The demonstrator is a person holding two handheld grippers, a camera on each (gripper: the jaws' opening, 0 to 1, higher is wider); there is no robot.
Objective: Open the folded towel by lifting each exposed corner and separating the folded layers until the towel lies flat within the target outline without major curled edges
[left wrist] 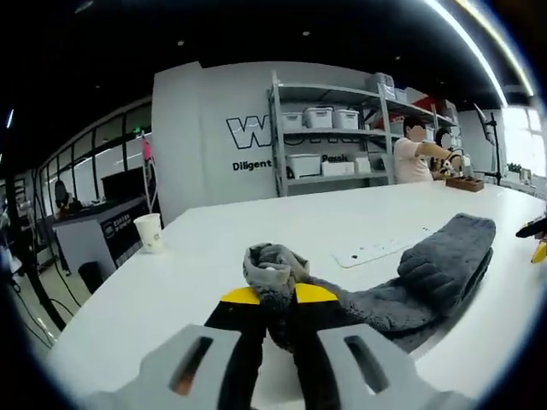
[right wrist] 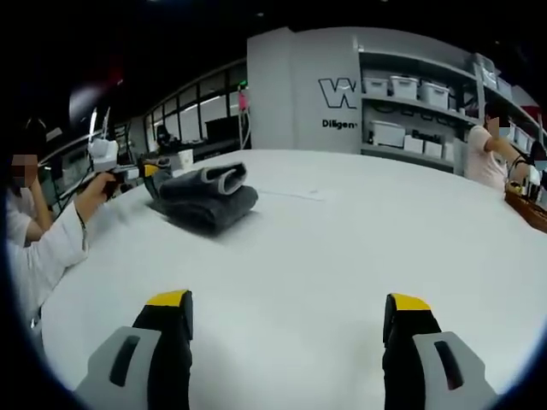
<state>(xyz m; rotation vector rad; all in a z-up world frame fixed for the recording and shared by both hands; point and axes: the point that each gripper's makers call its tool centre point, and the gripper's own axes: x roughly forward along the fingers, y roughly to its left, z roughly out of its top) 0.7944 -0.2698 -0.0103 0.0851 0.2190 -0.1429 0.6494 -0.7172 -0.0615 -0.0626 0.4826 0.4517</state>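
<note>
Plush grey towel (left wrist: 410, 278), matt white table (right wrist: 342, 248)

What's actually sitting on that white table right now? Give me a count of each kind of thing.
Grey towel: 1
Paper cup: 1
Flat white strip: 1
Brown tray at the far edge: 1
Total: 4

The left gripper is shut on the towel; the right gripper hangs open over the table.

Dark grey towel (left wrist: 410, 278) on white table (left wrist: 197, 273), black jaws with yellow tips on left gripper (left wrist: 279, 296) and right gripper (right wrist: 286, 303)
</note>
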